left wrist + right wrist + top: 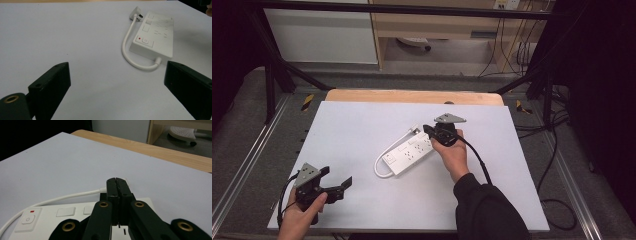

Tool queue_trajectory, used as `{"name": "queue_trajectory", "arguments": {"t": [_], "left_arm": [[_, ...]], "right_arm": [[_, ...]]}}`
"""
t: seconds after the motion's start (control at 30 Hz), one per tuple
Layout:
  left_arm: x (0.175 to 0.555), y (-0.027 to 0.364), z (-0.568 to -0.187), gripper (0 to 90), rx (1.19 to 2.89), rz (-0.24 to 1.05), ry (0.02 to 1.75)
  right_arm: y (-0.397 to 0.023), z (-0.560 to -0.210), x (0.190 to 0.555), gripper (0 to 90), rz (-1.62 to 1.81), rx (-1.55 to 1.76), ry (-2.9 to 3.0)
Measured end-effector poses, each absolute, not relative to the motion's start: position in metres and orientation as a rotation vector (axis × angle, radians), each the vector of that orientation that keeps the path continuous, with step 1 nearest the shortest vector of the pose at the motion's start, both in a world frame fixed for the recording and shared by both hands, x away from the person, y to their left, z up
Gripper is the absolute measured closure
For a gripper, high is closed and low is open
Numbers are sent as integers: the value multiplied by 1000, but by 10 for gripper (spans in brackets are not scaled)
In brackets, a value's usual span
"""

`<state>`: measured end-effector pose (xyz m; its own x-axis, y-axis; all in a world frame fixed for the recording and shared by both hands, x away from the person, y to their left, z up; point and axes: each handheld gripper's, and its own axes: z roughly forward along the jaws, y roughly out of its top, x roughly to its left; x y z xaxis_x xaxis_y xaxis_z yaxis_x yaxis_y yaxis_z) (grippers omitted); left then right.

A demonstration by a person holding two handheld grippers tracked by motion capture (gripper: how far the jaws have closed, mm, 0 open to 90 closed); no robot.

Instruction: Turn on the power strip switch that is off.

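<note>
Power strip (409, 152): centre of high view, on white table (352, 130) | right gripper (430, 131): jaws pressed together over strip's upper-right end | left gripper (337, 182): lower left, jaws wide, well apart from strip.

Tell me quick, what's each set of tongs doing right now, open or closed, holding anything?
Left tongs: open, holding nothing, above the bare table.
Right tongs: closed over the power strip; no object seen between them.
</note>
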<state>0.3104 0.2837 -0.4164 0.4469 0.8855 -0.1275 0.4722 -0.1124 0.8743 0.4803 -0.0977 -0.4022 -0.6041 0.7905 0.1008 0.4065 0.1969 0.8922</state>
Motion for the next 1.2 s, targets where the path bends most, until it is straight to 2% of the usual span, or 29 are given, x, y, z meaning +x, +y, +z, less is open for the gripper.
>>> {"name": "queue_trajectory", "arguments": {"t": [1.2], "left_arm": [[311, 284, -418, 69, 1753, 547, 1177]], "right_arm": [[-77, -427, 478, 900, 1379, 1112, 2170]]}}
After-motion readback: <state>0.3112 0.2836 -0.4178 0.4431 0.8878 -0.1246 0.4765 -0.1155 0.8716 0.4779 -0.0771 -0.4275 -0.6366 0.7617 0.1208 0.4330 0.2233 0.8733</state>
